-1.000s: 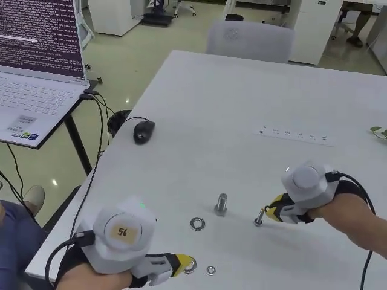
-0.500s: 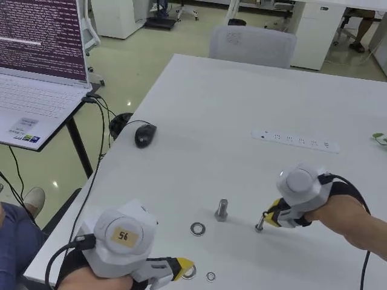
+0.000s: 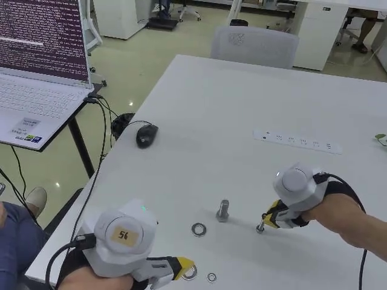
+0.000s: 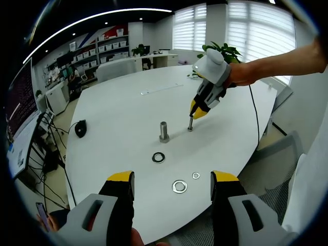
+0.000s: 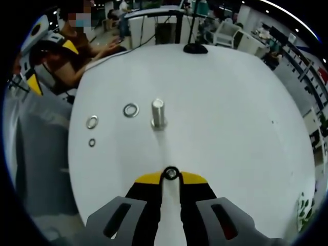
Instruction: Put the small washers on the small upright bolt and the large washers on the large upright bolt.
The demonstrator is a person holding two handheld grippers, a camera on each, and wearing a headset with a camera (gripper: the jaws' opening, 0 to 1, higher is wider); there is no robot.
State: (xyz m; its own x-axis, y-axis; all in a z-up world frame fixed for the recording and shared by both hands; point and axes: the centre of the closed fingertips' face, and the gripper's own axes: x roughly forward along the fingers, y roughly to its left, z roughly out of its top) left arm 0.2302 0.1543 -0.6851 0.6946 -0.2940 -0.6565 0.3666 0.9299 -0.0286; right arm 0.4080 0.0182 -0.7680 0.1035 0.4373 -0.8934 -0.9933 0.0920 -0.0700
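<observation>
The large upright bolt [image 3: 222,210] stands mid-table, with the small upright bolt [image 3: 260,226] to its right. My right gripper [image 3: 270,219] hovers just above the small bolt's top, shut on a small washer [image 5: 171,174] pinched at its tips. A large washer [image 3: 198,229] lies flat in front of the large bolt. Another large washer [image 3: 190,273] and a small washer [image 3: 211,278] lie near the table's front edge. My left gripper [image 3: 184,267] is open beside them, the large washer [image 4: 179,186] lying between its yellow fingertips [image 4: 123,179] and the small washer [image 4: 196,176] just beyond.
A black mouse [image 3: 146,135] with its cable lies at the table's left edge. A white power strip [image 3: 297,141] lies further back on the right. A laptop [image 3: 36,66] stands on a stand to the left, and a grey chair [image 3: 254,45] at the far end.
My right gripper has come down and left, closer to the small bolt's top, still with the small washer. The left gripper has barely moved. The head camera shifted slightly.
</observation>
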